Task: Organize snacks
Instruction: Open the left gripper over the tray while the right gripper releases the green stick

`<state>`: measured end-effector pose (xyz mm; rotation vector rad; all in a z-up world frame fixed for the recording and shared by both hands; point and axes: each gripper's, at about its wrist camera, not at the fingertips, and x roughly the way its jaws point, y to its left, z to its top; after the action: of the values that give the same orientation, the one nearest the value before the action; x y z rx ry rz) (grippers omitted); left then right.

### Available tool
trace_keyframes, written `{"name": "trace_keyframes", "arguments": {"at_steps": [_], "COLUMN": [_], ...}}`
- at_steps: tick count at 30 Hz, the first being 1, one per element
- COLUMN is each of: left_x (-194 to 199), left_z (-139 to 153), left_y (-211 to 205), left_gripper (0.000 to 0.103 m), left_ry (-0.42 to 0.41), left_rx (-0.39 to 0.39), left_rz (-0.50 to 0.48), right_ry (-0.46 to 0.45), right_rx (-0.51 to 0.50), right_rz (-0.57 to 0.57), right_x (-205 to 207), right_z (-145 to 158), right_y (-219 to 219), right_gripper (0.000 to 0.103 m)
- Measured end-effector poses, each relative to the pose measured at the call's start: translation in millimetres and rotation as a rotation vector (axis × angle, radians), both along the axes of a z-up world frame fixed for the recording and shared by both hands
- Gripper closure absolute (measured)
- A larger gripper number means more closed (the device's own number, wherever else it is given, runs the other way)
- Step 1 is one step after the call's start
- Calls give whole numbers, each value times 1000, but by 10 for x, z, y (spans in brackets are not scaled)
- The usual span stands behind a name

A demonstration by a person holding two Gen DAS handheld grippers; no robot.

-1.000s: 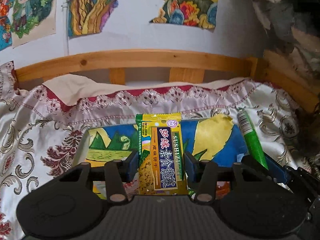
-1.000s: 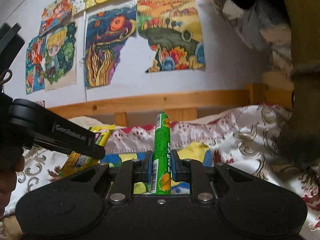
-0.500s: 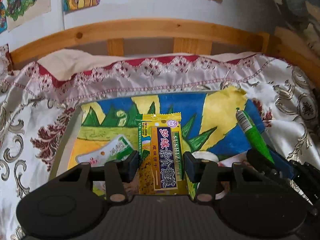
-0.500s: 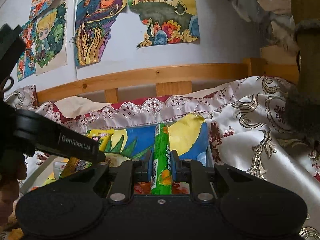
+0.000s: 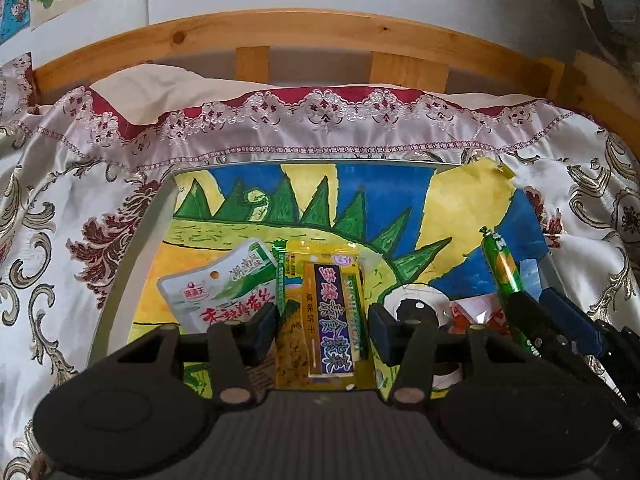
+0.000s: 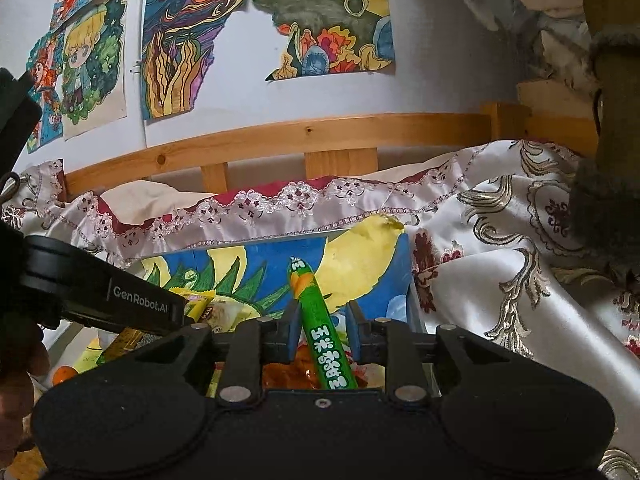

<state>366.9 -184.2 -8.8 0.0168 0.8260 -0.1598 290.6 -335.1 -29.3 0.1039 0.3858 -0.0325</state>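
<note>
Snacks are being gathered into a shallow tray (image 5: 120,276) lined with a bright hand-coloured drawing, set on a patterned satin bedspread (image 5: 60,208) on the bed. A white and green foil pouch (image 5: 224,288) is already lying flat in the tray, and a red wrapper (image 5: 476,312) is seen beside it, so part of the sorting appears done.

Two items are judged to be in mid-delivery. A yellow flat biscuit packet with a blue label (image 5: 324,312) is framed by the left tool (image 5: 322,326); its jaws have just been opening, and a sliver of gap shows at the right pad, so the packet seems released rather than gripped. A slim green stick-shaped sweet wrapper (image 6: 322,332) lies tilted between the pads of the right tool (image 6: 322,330), whose jaws have just been opening and stand clear of it.

The tray floor and the pouch are laid out only in the left wrist view. The wall drawings (image 6: 184,44) and a hand (image 6: 18,380) on the left tool are shown only in the right wrist view.
</note>
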Motion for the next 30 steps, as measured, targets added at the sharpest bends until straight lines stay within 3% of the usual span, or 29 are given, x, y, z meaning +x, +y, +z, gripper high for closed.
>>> {"name": "trace_keyframes", "arguments": {"at_steps": [7,13,17,24,30], "left_x": [-67,-165,-301,-657,-1033], "left_z": [185,370,572,957,1202], "left_y": [37,112,194,373,608], "left_gripper": [28,14,4,1,1], "left_ry": [-38,-65,-112,-217,-277], "left_rx": [9,1,-15,-23,-63], "left_rz": [27,58,79,107,117], "right_ry": [-6,-16,-43,-119,-174], "right_rx": [8,20,46,76,104], "right_rz": [5,8,3,12,12], "right_x": [-29,-97,-208,-521,-861], "right_z": [54,156,310,702,1031], "right_y": [6,3,0,47,103], "right_gripper": [68,51,35,11,4]}}
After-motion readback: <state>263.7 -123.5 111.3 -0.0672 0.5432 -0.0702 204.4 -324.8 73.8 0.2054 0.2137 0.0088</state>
